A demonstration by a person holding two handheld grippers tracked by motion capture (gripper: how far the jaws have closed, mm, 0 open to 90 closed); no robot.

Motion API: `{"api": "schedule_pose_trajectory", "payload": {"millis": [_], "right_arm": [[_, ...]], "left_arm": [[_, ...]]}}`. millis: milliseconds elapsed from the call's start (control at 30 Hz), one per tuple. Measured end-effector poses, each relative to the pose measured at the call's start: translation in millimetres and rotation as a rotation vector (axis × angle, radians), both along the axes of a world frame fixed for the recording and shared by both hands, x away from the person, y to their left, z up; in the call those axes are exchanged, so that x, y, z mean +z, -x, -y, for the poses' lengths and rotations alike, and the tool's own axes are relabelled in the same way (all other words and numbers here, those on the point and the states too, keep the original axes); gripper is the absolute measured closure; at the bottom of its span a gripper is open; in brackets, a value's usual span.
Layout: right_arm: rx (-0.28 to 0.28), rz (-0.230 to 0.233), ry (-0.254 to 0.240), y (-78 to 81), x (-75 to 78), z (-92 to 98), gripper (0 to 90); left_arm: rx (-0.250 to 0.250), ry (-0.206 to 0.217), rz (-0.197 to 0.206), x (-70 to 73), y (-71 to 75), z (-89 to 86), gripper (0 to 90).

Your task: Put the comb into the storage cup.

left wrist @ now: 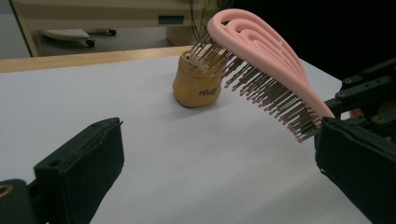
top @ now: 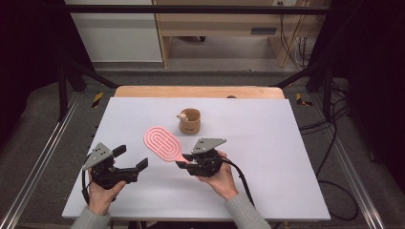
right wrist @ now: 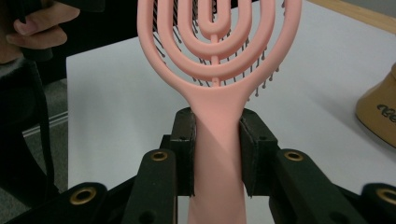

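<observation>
A pink vented hairbrush (top: pixel 162 143) (left wrist: pixel 266 60) (right wrist: pixel 217 56) is lifted off the white table, bristles facing down. My right gripper (top: pixel 185 161) (right wrist: pixel 217 158) is shut on its handle, both pads pressed against the sides. A small tan cup (top: pixel 190 120) (left wrist: pixel 196 84) (right wrist: pixel 378 112) stands upright beyond the brush near the table's middle. To the left, my left gripper (top: pixel 132 160) (left wrist: pixel 219 172) is held open above the table with nothing between its jaws; it points toward the brush and the cup.
The white table top (top: pixel 267 157) has a wooden edge (top: pixel 200 91) at the far side. Metal frame rails (top: pixel 43 157) run along both sides, and cables (top: pixel 334 157) lie on the floor at the right.
</observation>
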State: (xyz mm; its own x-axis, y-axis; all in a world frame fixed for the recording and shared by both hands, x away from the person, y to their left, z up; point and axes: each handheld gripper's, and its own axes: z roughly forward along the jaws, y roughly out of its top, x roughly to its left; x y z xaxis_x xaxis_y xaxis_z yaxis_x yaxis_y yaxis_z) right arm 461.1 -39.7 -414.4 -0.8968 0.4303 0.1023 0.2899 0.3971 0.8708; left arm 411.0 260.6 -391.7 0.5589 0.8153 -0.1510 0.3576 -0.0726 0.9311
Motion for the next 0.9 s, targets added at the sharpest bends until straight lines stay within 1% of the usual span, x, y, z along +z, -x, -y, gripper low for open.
{"api": "schedule_pose_trajectory", "payload": {"millis": [133, 267, 433, 467, 633, 733, 800, 900], "right_arm": [[0.009, 0.002, -0.02, 1.7, -2.8, -3.4, 70.4], [0.018, -0.001, -0.035, 2.5, -4.8, -5.9, 70.4], [0.024, 0.005, -0.045, 3.3, -5.5, -7.3, 70.4], [0.023, 0.012, -0.048, 4.0, -5.5, -7.4, 70.4], [0.024, 0.016, -0.066, 5.3, -6.0, -5.9, 70.4], [0.028, 0.017, -0.068, 5.5, -6.9, -5.3, 70.4], [0.028, 0.016, -0.067, 5.8, -7.3, -5.0, 70.4], [0.028, 0.019, -0.069, 6.0, -7.3, -5.0, 70.4]], "left_arm": [[0.009, 0.008, -0.002, 5.3, -0.2, 2.8, 1.1], [0.025, 0.002, -0.015, 11.3, -1.9, 7.0, 1.1], [0.02, 0.016, -0.017, 18.0, -3.9, 14.7, 1.1], [0.019, 0.017, -0.019, 19.4, -4.5, 16.6, 1.1], [0.016, 0.014, -0.029, 25.5, -8.5, 25.6, 1.4], [0.01, 0.011, -0.031, 27.1, -10.4, 29.7, 1.8], [0.019, 0.001, -0.035, 27.1, -11.7, 32.1, 2.1], [0.028, 0.001, -0.047, 26.2, -14.3, 34.1, 3.2]]}}
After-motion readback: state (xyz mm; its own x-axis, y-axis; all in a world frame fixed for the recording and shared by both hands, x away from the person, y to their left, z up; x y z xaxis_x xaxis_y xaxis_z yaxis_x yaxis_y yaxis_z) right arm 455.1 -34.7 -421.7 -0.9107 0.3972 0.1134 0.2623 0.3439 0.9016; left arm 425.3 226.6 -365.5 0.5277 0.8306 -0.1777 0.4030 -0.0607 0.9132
